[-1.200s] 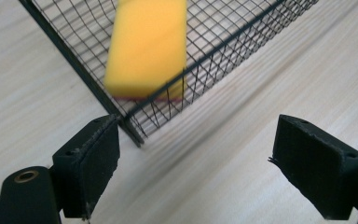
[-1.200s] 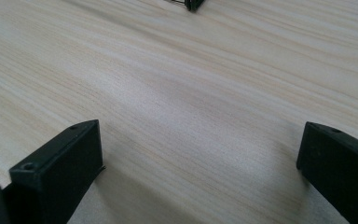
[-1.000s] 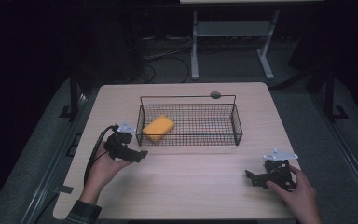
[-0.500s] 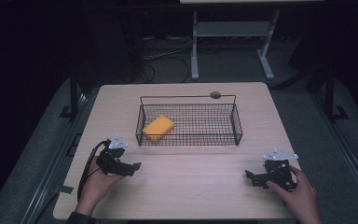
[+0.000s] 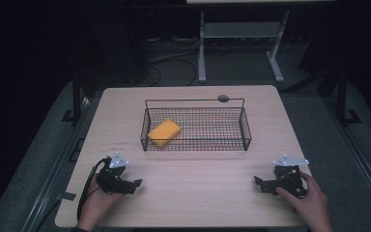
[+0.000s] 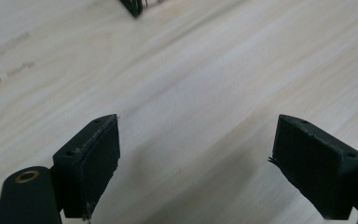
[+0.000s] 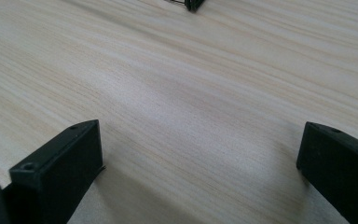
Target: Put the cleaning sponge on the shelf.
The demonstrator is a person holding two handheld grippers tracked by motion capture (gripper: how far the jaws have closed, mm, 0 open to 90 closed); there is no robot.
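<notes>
Left tongs [image 5: 134, 183] withdrawn near-left, resting apart like right tongs [image 5: 260, 183]; sponge [image 5: 164, 133] deposited in basket [image 5: 244, 126]

A pale wood-grain tabletop [image 5: 193, 203] with rounded corners stands on a grey floor [image 5: 328, 130]. A small dark round disc [image 5: 223, 98] sits at the far edge of the tabletop, a little right of its middle. Faint grey marks [image 5: 118, 143] show on the wood toward the left edge. Beyond the far edge, a white metal stand [image 5: 241, 30] rises from the floor on two legs, with dark cables [image 5: 174, 60] lying looped to its left. A black post [image 5: 76, 96] stands off the far left corner and another black post [image 5: 340, 96] off the far right corner. A short grey strip [image 5: 65, 195] lies on the floor by the near left corner.
</notes>
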